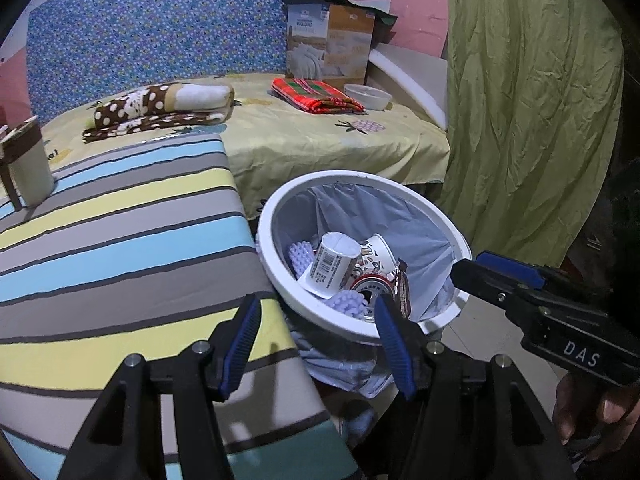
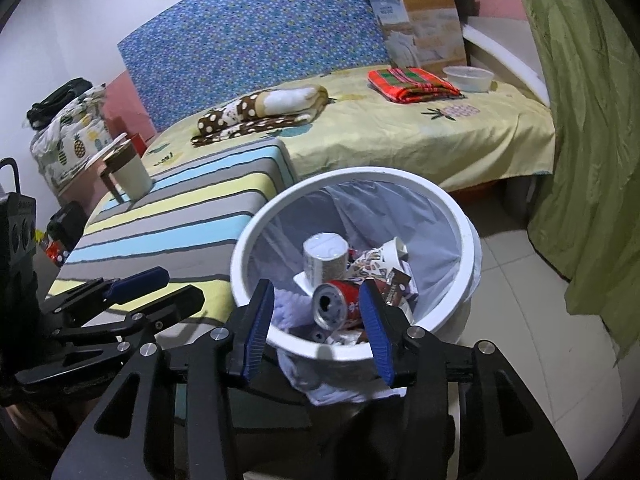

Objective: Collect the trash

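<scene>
A white round trash bin (image 1: 276,276) with a pale blue liner stands beside the striped table (image 1: 120,240); it also shows in the right wrist view (image 2: 466,240). Inside lie a white yogurt cup (image 1: 334,262), a patterned paper cup (image 1: 376,258), a red can (image 2: 340,298), a brown wrapper (image 2: 394,290) and lilac foam pieces (image 1: 300,254). My left gripper (image 1: 316,344) is open and empty above the bin's near rim. My right gripper (image 2: 318,326) is open and empty over the bin. The right gripper (image 1: 476,272) also shows in the left wrist view by the bin's right rim.
A cream cup with a brown band (image 1: 28,168) stands on the striped table. Behind is a bed with a dotted blanket (image 1: 168,106), a red plaid cloth (image 1: 316,94), a white bowl (image 1: 368,96) and a cardboard box (image 1: 330,44). A green curtain (image 1: 532,100) hangs at the right.
</scene>
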`<state>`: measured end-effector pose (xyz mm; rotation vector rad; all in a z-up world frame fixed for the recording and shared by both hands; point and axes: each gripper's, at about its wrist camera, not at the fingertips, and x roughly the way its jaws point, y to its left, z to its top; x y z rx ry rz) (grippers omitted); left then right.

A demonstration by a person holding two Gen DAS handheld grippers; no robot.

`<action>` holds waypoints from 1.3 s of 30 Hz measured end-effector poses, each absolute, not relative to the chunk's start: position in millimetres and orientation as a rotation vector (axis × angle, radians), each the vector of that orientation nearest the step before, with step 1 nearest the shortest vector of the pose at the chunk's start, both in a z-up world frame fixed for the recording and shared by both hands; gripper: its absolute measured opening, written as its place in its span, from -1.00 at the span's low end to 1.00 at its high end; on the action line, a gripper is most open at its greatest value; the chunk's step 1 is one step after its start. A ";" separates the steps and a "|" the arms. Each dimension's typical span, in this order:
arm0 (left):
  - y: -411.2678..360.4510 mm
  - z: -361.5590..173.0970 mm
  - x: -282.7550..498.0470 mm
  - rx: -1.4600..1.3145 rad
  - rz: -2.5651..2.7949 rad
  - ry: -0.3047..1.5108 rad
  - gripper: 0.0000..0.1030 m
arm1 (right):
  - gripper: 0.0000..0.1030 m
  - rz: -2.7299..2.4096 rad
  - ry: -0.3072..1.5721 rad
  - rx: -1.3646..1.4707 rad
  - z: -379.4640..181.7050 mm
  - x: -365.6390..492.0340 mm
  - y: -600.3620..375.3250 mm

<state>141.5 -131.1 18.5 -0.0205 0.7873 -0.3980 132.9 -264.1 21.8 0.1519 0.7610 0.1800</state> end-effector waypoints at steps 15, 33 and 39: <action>-109.8 31.3 105.0 -0.026 -0.330 0.740 0.18 | -0.09 0.215 0.718 0.099 33.7 108.3 -243.8; -102.5 37.5 66.7 -0.017 -0.285 0.701 0.18 | -0.07 0.226 0.676 0.060 36.2 76.7 -233.3; -102.0 36.2 58.9 -0.011 -0.275 0.700 0.18 | -0.07 0.229 0.672 0.052 35.2 72.7 -231.3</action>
